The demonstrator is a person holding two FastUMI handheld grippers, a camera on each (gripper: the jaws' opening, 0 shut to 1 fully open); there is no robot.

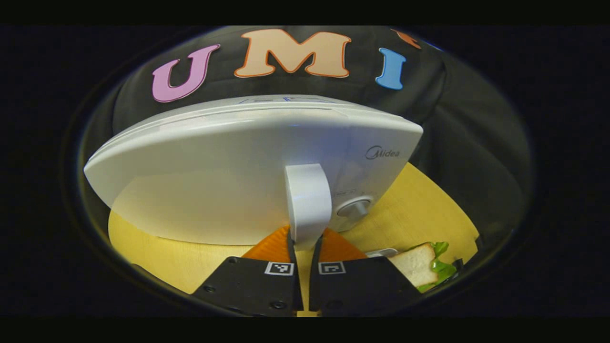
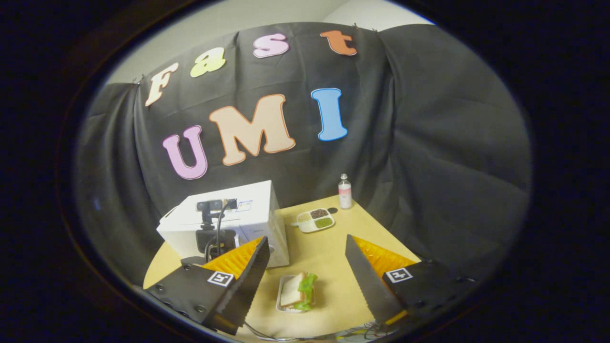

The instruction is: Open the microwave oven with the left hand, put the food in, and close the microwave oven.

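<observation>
White microwave point(image 1: 228, 171) stands on the bench point(image 2: 329, 257); left tongs point(image 1: 305, 245) pinch its door handle point(image 1: 308, 205). Right tongs point(image 2: 307, 281) hang spread wide above the sandwich point(image 2: 296, 290) on its tray.

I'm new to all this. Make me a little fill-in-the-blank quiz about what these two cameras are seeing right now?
1. The left gripper is closed on the white door ____ of the microwave oven.
2. The right gripper hangs above the table with its fingers ____.
3. The sandwich, with green lettuce, lies in a small ____ on the table.
4. Near the far corner, beside a divided dish, stands a small ____.

Missing words: handle; open; tray; bottle
</observation>
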